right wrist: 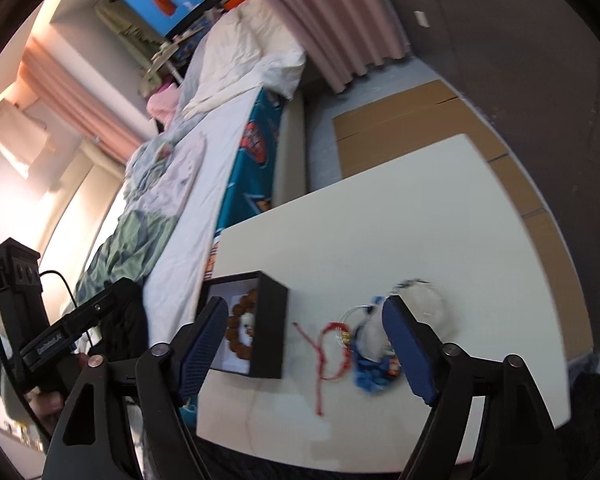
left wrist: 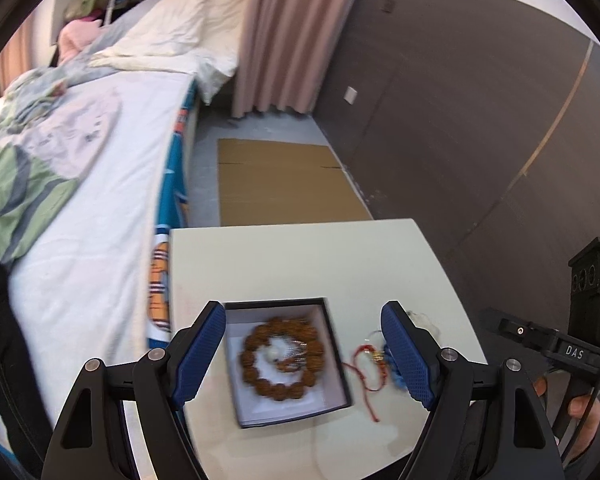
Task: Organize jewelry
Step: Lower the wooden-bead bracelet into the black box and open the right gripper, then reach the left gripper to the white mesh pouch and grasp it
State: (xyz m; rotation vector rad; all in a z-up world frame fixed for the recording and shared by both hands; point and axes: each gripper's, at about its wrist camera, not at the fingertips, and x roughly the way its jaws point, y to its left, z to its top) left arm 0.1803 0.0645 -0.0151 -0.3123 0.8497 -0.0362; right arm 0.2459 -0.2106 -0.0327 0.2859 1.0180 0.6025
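While the left gripper (left wrist: 305,354) is held spread and empty, the bead bracelet (left wrist: 281,358) is seen flat inside the box (left wrist: 332,354) between its fingers. Between the spread, empty right gripper's (right wrist: 306,354) fingers, the red cord (right wrist: 325,356) is seen on the table (right wrist: 380,216), its tail pointing toward the camera.

Dark grey wall (left wrist: 460,100) at right. Pink curtain (left wrist: 284,36) hangs to the grey floor (left wrist: 260,128). Flattened cardboard (left wrist: 284,180) lies between unmade bed (left wrist: 100,200) and wall. White worktop (left wrist: 300,260) stands beside bed.
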